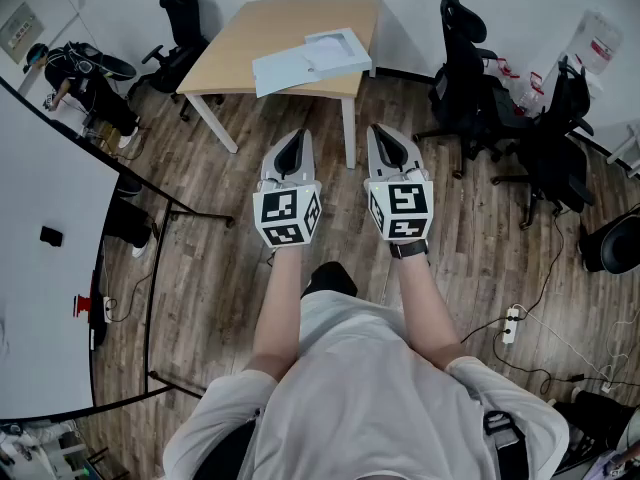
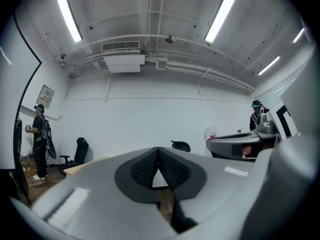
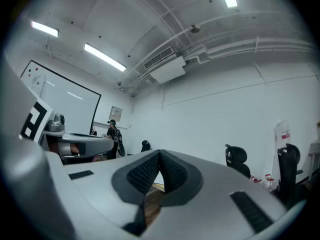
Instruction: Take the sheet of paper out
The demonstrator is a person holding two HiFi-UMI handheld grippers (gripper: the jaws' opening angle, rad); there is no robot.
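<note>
A light wooden table (image 1: 262,30) stands ahead of me on the wood floor. On its near right part lie a pale flat folder or sheet (image 1: 285,71) and, partly over it, a white sheet in a frame-like cover (image 1: 338,48). My left gripper (image 1: 293,138) and right gripper (image 1: 383,131) are held level side by side, short of the table's near edge and pointing at it. Both are shut with nothing between the pads. In the left gripper view the left gripper's (image 2: 158,149) pads meet at the tip. The right gripper view shows the right gripper (image 3: 160,153) the same way.
Black office chairs (image 1: 470,78) stand to the right of the table and another (image 1: 180,38) stands at its far left. A large white surface (image 1: 50,238) with a black frame fills the left side. A power strip (image 1: 512,323) and cables lie on the floor at right. A person (image 2: 40,134) stands far left.
</note>
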